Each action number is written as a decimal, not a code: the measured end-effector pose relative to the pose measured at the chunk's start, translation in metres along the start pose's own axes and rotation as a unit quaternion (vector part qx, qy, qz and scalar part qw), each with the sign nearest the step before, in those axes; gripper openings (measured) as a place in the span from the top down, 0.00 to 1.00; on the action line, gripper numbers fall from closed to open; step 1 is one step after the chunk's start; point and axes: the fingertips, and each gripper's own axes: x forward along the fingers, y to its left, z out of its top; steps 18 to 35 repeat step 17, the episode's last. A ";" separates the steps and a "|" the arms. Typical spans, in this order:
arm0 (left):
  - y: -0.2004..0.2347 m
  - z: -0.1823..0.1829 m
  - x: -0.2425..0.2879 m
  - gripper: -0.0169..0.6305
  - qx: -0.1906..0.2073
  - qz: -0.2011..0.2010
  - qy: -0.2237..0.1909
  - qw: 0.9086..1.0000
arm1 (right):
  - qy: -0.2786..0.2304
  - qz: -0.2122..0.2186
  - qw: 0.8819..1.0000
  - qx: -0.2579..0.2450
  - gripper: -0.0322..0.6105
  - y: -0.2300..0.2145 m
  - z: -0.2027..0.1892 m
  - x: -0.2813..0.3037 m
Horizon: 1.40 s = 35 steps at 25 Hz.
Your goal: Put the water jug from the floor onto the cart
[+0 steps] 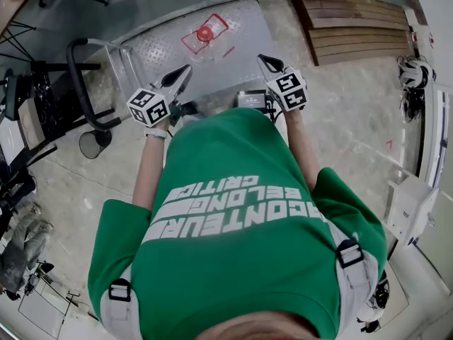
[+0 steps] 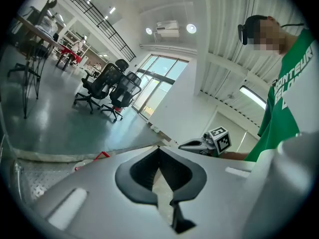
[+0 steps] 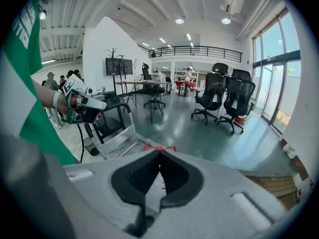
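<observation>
**Clear, red-capped water jug point(image 1: 204, 34) resting on the grey metal cart point(image 1: 159, 48).**
Jug ahead, midway between left gripper point(image 1: 187, 69) and right gripper point(image 1: 262, 58); fingers closed, empty.

Left tool point(image 1: 185, 71) and right tool point(image 1: 262, 59) held forward, jaws together.

**Where Things Sat Around the Cart**

On my feed, the cart point(image 1: 163, 48) stood on the floor straight ahead of the person point(image 1: 241, 218), with its handle point(image 1: 79, 83) at the left end. The water jug point(image 1: 205, 32) lay on the cart's deck, toward the far side. The left tool point(image 1: 185, 69) and right tool point(image 1: 262, 58) were side by side over the deck's near part, apart from the jug. A wooden pallet point(image 1: 357, 27) lay on the floor right of the cart. A small bin point(image 1: 92, 144) stood near the handle's base.
</observation>
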 end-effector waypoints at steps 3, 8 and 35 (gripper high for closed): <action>-0.010 -0.001 0.013 0.96 0.002 -0.009 0.002 1.000 | 0.000 -0.003 1.000 0.008 0.96 -0.009 -0.008 -0.005; -0.018 -0.004 0.022 0.96 0.003 -0.015 0.008 1.000 | 0.000 -0.007 1.000 0.012 0.96 -0.017 -0.016 -0.009; -0.017 -0.006 0.023 0.96 0.006 -0.010 0.011 1.000 | -0.003 -0.004 1.000 0.012 0.96 -0.013 -0.019 -0.007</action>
